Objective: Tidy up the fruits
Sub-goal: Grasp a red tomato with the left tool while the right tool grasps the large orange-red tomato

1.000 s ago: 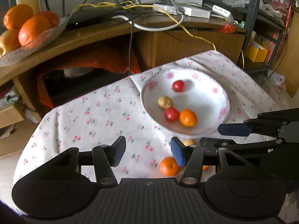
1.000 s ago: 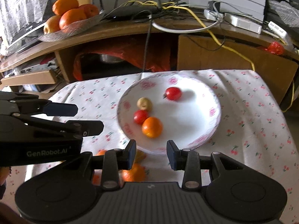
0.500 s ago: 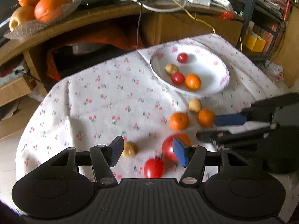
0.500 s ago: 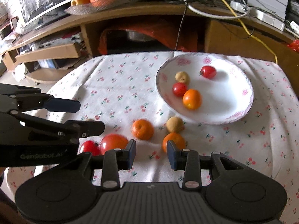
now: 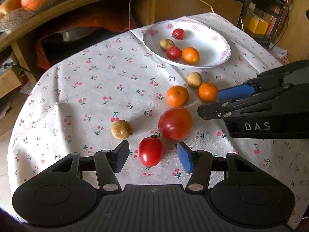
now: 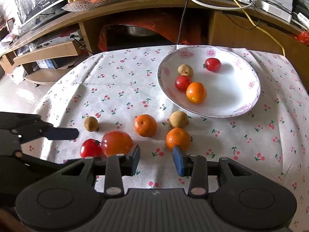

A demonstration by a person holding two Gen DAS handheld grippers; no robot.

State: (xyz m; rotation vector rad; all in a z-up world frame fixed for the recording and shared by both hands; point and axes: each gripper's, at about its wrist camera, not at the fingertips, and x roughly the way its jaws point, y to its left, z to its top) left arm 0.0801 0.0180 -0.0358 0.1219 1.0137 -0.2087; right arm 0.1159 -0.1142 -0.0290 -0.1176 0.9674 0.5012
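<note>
Both hand-held grippers pulled back from plate point(image 5: 226, 52); left hand-held gripper point(image 5: 152, 156) straddling small tomato point(image 5: 150, 151)

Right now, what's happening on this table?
A person with tongs in each hand is sorting fruit into the white plate. Four pieces already sit in it; six more lie on the cherry-print cloth. The left tongs are open, straddling the small red tomato without gripping it. The right tongs are open and empty, with an orange just ahead of their right finger. Neither holds anything.
</note>
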